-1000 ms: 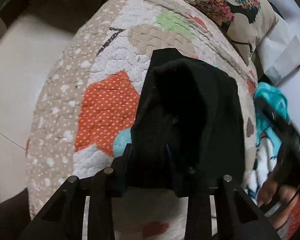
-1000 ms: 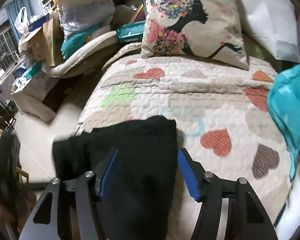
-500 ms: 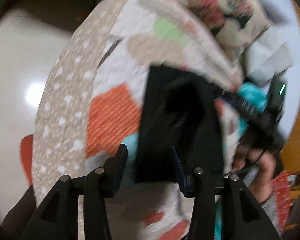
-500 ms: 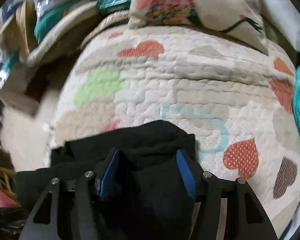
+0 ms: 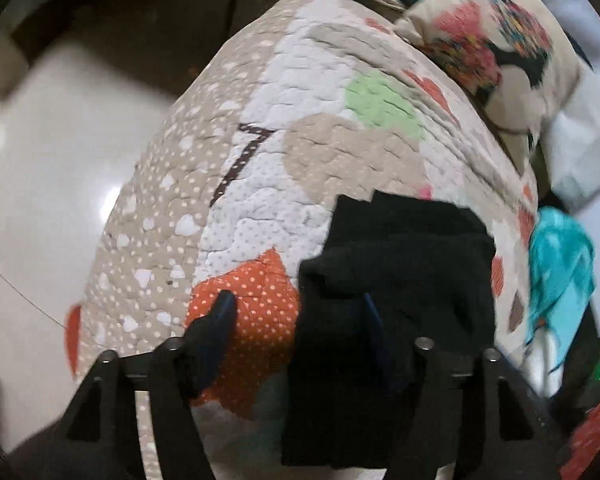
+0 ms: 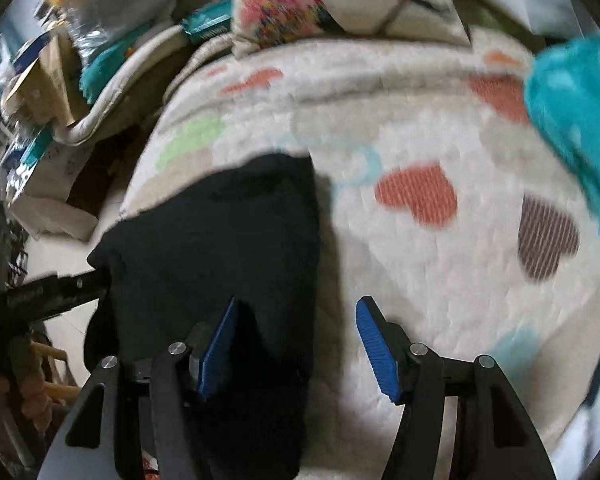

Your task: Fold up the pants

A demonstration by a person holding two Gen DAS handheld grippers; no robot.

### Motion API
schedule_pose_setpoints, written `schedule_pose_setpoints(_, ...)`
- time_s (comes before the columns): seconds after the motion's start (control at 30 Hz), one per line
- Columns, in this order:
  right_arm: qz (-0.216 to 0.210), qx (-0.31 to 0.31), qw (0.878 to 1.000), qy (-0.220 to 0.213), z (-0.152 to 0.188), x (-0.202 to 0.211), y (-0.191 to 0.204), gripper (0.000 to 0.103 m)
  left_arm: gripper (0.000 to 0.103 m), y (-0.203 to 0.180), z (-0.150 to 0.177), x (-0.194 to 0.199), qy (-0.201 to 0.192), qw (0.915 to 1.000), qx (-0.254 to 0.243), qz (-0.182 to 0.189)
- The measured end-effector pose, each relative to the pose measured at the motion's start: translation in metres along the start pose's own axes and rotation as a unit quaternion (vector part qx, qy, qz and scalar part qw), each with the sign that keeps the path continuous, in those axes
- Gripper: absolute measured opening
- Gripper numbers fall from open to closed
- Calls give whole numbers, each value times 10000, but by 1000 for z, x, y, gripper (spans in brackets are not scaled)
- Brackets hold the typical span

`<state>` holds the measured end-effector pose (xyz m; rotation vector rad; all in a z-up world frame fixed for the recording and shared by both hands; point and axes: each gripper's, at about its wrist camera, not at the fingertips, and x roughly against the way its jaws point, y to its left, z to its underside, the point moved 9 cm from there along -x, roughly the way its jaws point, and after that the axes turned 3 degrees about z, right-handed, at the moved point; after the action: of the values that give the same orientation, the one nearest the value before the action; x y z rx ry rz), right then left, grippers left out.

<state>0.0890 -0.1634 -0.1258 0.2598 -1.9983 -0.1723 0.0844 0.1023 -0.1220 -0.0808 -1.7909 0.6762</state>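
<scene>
Black pants (image 5: 396, 280) lie bunched on the heart-patterned quilt (image 5: 260, 184) near its floor-side edge, and my left gripper (image 5: 296, 312) is opening over them, one finger clear above the orange patch, the other against the dark cloth, nothing pinched. My right gripper (image 6: 296, 320) is also opening, its blue pads (image 6: 376, 344) spread, with the pants' edge lying between them but not pressed. Beyond the pants I see bare quilt up to the pillow (image 6: 340, 4), and teal cloth (image 6: 572, 120) crowds the far side.
</scene>
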Motion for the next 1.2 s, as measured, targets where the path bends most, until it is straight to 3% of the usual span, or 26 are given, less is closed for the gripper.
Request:
schedule_pose_setpoints(0.13,-181,-284,9993,-168,2,8,-7,70,66,0,-2,11,-98,9982,301,508)
schedule_pose_setpoints(0.2,-85,-133,9990,-414,2,20,-9,70,66,-8,-3,24,-355,9980,136,500)
schedule_pose_setpoints(0.3,57,-17,9969,-778,1,36,-14,70,66,-30,-6,48,-1010,9932,-574,-78)
schedule_pose_setpoints(0.37,70,-27,9956,-935,0,42,-16,70,66,-47,-1,62,-1441,9812,-1155,-554)
schedule_pose_setpoints(0.47,28,-21,9942,-1075,-4,47,-12,70,66,-65,11,67,-1772,9613,-1839,-1032)
schedule_pose_setpoints(0.53,39,70,9935,-1133,-7,49,-7,70,66,-69,10,60,-1732,9578,-1994,-1140)
schedule_pose_setpoints(0.73,91,286,9931,-1133,-6,44,3,71,66,-67,24,40,-1328,9611,-2085,-1235)
schedule_pose_setpoints(1.2,72,316,9939,-1050,-1,36,9,72,66,-75,31,39,-1401,9544,-2277,-1326)
